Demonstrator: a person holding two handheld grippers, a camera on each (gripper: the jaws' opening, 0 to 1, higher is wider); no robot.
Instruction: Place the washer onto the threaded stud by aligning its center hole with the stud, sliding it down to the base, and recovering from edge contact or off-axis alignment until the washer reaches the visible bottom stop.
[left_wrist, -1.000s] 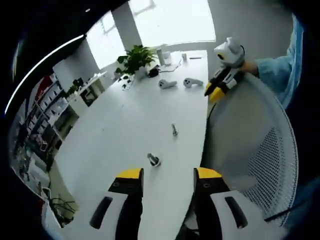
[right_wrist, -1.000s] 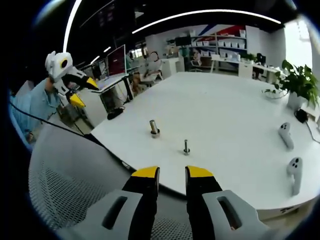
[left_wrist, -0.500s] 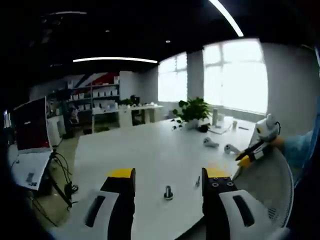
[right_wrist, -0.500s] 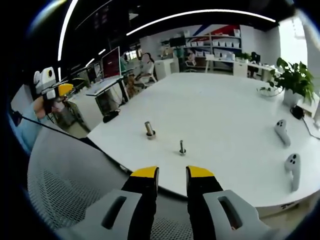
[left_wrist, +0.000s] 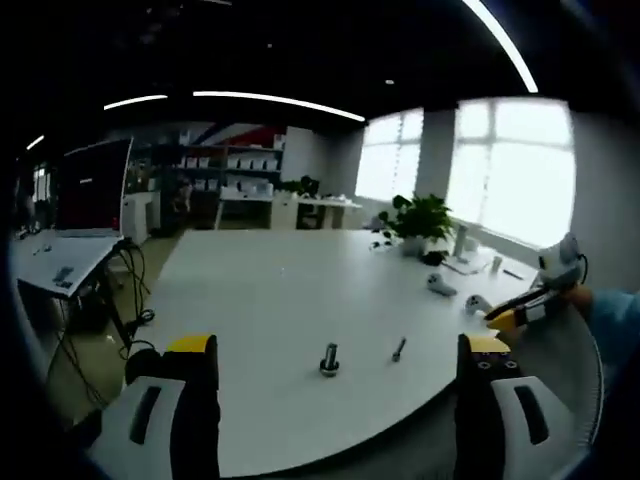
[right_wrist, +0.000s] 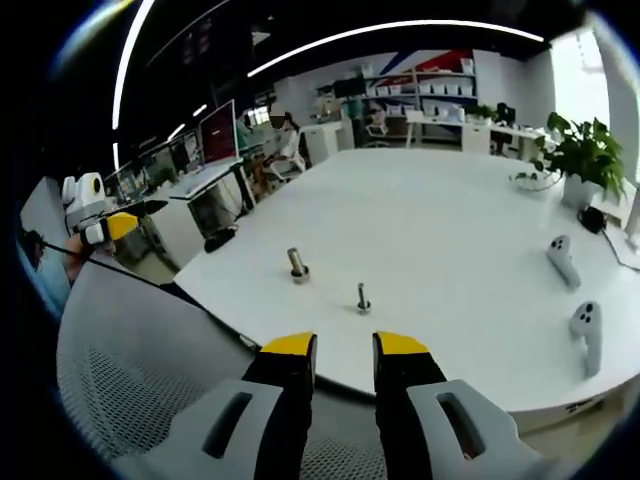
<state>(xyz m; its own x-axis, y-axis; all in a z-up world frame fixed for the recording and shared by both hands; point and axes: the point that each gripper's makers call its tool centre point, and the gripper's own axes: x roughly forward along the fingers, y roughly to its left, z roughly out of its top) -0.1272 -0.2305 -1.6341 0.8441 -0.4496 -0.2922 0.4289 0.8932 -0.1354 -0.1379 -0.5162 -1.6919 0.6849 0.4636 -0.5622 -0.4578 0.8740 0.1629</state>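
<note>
Threaded stud (right_wrist: 362, 297) stands upright on the white table (right_wrist: 470, 220), long axis vertical, ahead of the right gripper (right_wrist: 344, 346) fingers, nothing between. Shorter bolt (right_wrist: 296, 265) just left of it. Washer: cannot tell where. Office shelves behind; mesh chair back (right_wrist: 130, 370) below. Two controllers (right_wrist: 585, 330) far right. Right jaws slightly apart, empty; left gripper (left_wrist: 333, 350) jaws wide, empty.

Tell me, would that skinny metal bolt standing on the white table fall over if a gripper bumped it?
Probably yes. The threaded stud is tall and thin on a small base, so a sideways nudge would likely tip it. Once down, its round shaft would probably roll on the smooth table. Being metal, it should stay stiff, not bend.
</note>
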